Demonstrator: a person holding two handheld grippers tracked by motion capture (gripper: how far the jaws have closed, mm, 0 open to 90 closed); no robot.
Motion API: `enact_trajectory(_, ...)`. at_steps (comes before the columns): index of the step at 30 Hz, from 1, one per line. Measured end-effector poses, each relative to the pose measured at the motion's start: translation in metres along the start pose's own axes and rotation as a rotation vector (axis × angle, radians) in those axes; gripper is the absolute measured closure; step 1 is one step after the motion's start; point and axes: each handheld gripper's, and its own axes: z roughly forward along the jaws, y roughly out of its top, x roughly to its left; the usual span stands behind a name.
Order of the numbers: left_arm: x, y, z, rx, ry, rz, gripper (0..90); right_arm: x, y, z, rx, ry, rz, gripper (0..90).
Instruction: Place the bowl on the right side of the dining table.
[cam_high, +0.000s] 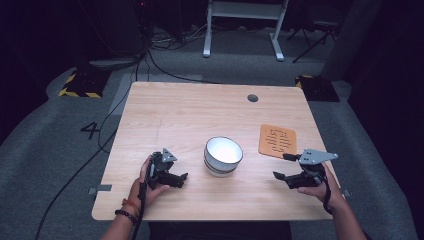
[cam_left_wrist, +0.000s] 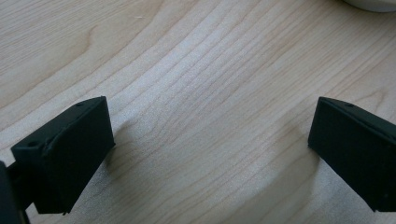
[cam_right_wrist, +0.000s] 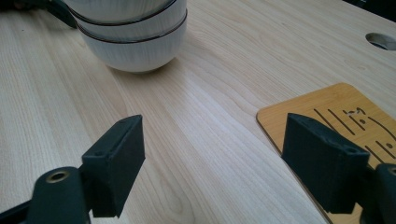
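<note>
Between the two tools sits a stack of white ribbed ceramic bowls (cam_high: 223, 155) w/ dark rims, on the pale wood tabletop (cam_high: 190, 115). Left tool (cam_high: 175, 179) & right tool (cam_high: 286, 169) both spread, empty, low, flanking it, prob. readying a grab. Tan slotted wooden coaster (cam_high: 277, 140) lies just past right tool.

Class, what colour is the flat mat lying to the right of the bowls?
Orange-tan mat with dark slot markings; the high view shows it best.

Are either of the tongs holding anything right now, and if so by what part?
Nothing is held. The left tongs and right tongs are both open over bare table.
</note>
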Motion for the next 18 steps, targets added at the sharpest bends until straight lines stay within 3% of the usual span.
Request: enact_trajectory(18, 0.0, 0.0, 0.0, -0.002, 0.0, -0.002, 0.2, 0.011, 0.023, 0.013, -0.012, 0.051, -0.043, 21.4)
